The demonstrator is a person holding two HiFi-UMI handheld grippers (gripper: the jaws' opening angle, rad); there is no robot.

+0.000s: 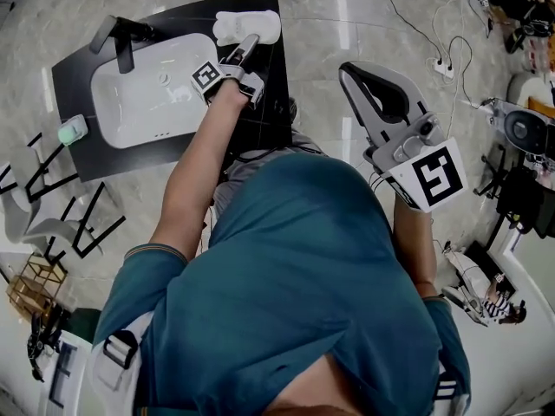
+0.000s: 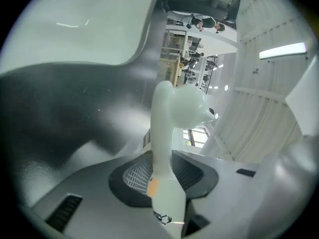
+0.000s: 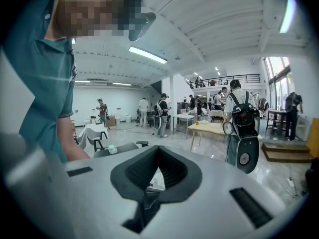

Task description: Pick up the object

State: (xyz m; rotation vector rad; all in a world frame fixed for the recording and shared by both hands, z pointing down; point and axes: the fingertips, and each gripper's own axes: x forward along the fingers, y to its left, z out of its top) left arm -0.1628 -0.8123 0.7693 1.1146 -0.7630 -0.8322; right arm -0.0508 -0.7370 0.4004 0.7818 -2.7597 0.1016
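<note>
A white, smooth, lumpy object [image 1: 251,22] lies at the far edge of the black tabletop [image 1: 264,115], just right of the sink. My left gripper [image 1: 250,48] reaches to it from the near side. In the left gripper view the white object [image 2: 175,108] runs up between the jaws of the left gripper [image 2: 162,172], and both pads press against its narrow part. My right gripper [image 1: 349,69] is held up in the air to the right, away from the table, its two fingers meeting at the tip. The right gripper [image 3: 152,183] holds nothing.
A white basin [image 1: 117,111] with a black faucet [image 1: 126,37] is set in the tabletop, and a small green item [image 1: 72,131] lies at its left edge. Black-framed chairs [image 1: 52,202] stand at the left. Cables and a power strip [image 1: 443,66] lie on the floor at the right.
</note>
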